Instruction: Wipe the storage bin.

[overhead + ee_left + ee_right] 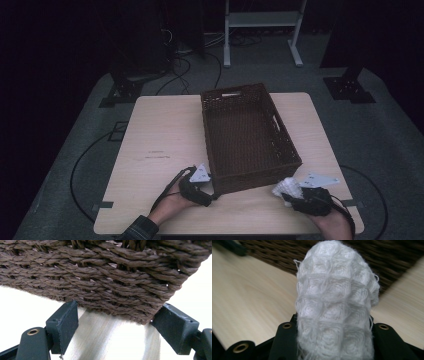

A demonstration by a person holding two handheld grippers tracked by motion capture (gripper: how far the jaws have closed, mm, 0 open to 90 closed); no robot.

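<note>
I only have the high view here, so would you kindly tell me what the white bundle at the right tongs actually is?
Observer: In the right gripper view it is a white waffle-weave cloth, rolled up and clamped between the right tongs.
Operator: Thank you. Are the left tongs gripping the dark brown woven basket?
Observer: The left gripper view shows the left tongs straddling the basket's near corner at its base; whether the pads press on it I cannot tell.
Operator: Is the basket lifted?
Observer: No, that corner sits on the pale wooden table.
</note>
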